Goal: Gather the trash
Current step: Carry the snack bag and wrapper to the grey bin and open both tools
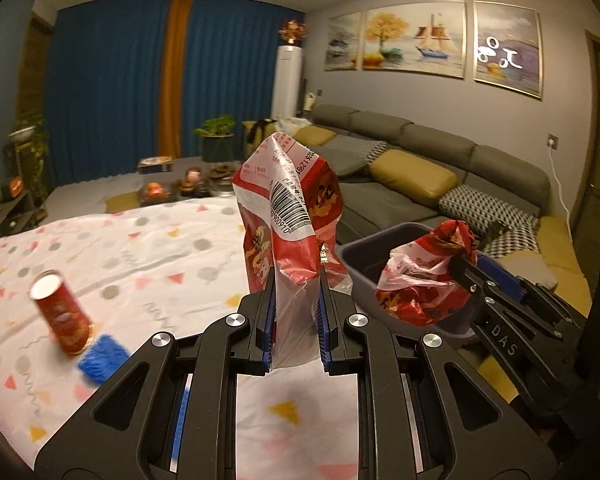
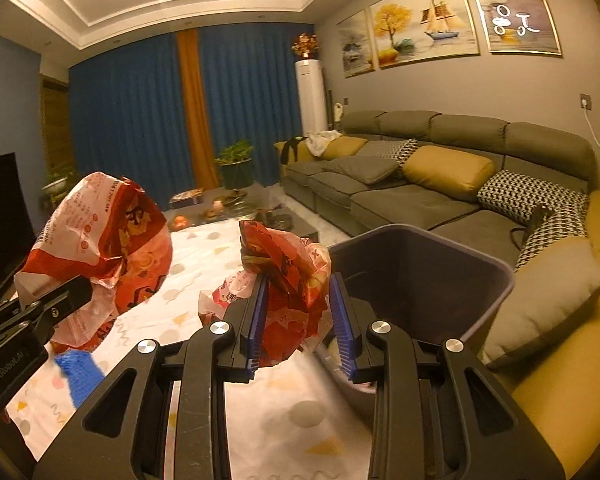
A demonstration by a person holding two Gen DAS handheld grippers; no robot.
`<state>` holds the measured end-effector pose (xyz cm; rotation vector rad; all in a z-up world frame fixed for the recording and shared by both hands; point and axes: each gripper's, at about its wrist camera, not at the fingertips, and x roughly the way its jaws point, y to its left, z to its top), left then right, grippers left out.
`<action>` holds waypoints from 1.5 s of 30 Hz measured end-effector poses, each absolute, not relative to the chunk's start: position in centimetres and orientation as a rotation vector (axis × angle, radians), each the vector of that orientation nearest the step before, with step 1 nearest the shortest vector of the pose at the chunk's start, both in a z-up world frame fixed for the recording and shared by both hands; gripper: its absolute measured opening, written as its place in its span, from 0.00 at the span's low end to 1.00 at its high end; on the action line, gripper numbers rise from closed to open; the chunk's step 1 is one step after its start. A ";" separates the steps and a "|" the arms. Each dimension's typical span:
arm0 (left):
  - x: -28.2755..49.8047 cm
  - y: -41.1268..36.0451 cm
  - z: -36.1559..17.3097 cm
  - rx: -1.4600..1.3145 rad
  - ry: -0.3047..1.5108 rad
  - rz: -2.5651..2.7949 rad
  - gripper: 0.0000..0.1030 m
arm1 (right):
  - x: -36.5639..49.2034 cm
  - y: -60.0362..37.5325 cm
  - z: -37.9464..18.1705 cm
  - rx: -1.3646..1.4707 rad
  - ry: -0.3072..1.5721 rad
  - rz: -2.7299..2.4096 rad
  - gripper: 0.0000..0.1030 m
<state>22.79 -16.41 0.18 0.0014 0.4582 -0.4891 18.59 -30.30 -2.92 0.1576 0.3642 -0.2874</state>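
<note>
My left gripper (image 1: 296, 320) is shut on a red and white snack bag (image 1: 292, 216) and holds it upright above the table; the bag also shows in the right wrist view (image 2: 100, 240). My right gripper (image 2: 298, 320) is shut on a crumpled red wrapper (image 2: 288, 276), held just left of the grey bin (image 2: 420, 272). In the left wrist view the wrapper (image 1: 424, 276) hangs at the bin's (image 1: 364, 280) near rim. A red can (image 1: 60, 312) stands tilted on the table at the left, beside a blue sponge (image 1: 102, 358).
The table carries a white cloth with coloured dots and triangles (image 1: 160, 248). A grey sofa with yellow and patterned cushions (image 2: 440, 184) runs along the right. Fruit and dishes (image 1: 192, 184) sit at the table's far end. Blue curtains hang behind.
</note>
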 end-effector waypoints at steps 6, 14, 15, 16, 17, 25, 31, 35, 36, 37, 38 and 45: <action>23.7 -19.9 0.2 0.015 0.454 -0.557 0.16 | 18.1 -33.0 -3.1 0.164 0.351 -0.356 0.31; 25.5 -24.3 -0.7 0.019 0.479 -0.658 0.16 | 18.3 -36.4 -3.2 0.188 0.340 -0.436 0.31; 25.6 -24.5 -0.9 0.021 0.483 -0.668 0.16 | 18.4 -36.6 -3.3 0.190 0.340 -0.442 0.31; 25.8 -24.9 -1.2 0.023 0.487 -0.684 0.16 | 18.4 -36.7 -3.4 0.192 0.341 -0.449 0.31; 26.0 -25.5 -1.4 0.028 0.490 -0.697 0.16 | 18.5 -37.1 -3.5 0.194 0.342 -0.454 0.31; 27.3 -27.8 -2.8 0.015 0.536 -0.755 0.16 | 19.1 -38.0 -4.3 0.187 0.358 -0.489 0.31; 28.2 -28.9 -3.8 0.014 0.578 -0.782 0.16 | 19.9 -38.0 -4.5 0.183 0.374 -0.493 0.32; 28.3 -29.4 -4.5 0.031 0.593 -0.800 0.16 | 20.4 -38.1 -4.6 0.184 0.388 -0.493 0.33; 28.3 -29.5 -4.6 0.032 0.595 -0.802 0.17 | 20.5 -38.1 -4.7 0.184 0.392 -0.493 0.33; 28.3 -29.6 -4.9 0.034 0.598 -0.807 0.17 | 20.7 -38.2 -4.9 0.183 0.395 -0.494 0.33; 28.4 -29.6 -5.0 0.035 0.601 -0.806 0.18 | 20.7 -38.3 -5.0 0.182 0.398 -0.494 0.33; 28.5 -29.5 -5.5 0.033 0.619 -0.812 0.41 | 21.2 -38.8 -5.3 0.184 0.411 -0.498 0.39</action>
